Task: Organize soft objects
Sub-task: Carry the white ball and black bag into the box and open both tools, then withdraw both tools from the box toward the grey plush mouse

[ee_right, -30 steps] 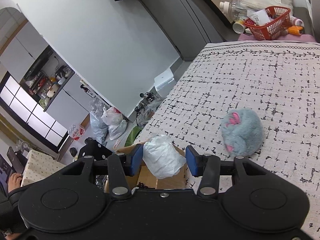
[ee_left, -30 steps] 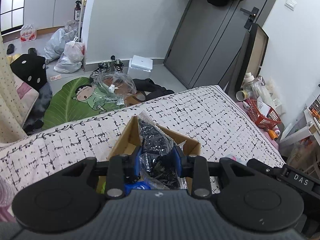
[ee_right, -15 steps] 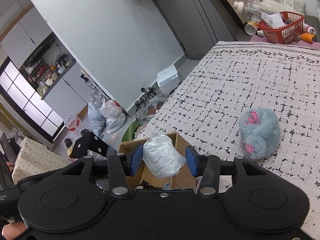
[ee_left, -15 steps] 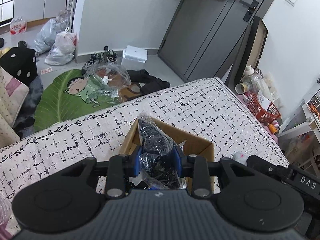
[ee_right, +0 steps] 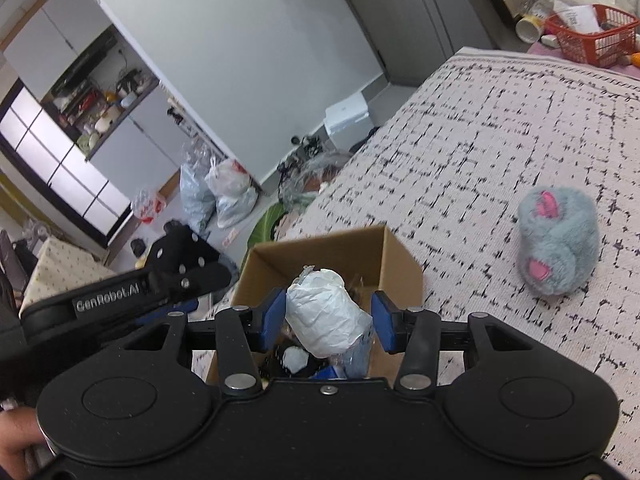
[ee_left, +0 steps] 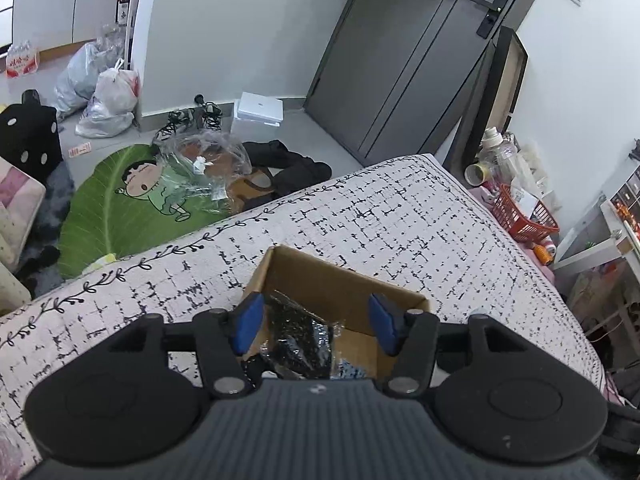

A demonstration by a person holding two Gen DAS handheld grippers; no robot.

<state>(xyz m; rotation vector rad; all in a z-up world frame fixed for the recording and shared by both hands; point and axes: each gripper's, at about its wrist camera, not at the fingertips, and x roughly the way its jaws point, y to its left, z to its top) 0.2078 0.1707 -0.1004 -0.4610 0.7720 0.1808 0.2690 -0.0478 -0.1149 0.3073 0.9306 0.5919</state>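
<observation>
Soft bundles differ by view: your right wrist camera alone shows the grey plush toy [ee_right: 558, 242] lying on the bedspread [ee_right: 480, 128], apart from the cardboard box [ee_right: 332, 252]. Your right gripper [ee_right: 328, 320] has its pads spread around a crumpled white bag [ee_right: 326, 316] over the box, seemingly not pinching it. Your left gripper [ee_left: 316, 322] is spread wide above a shiny black packet [ee_left: 298, 336] lying inside the box. Bags clutter the floor.

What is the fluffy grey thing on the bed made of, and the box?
The grey toy looks like soft plush: fuzzy fur with pink patches. The box looks like plain brown cardboard, matte, with thin folded walls. Both are judged by look only.
</observation>
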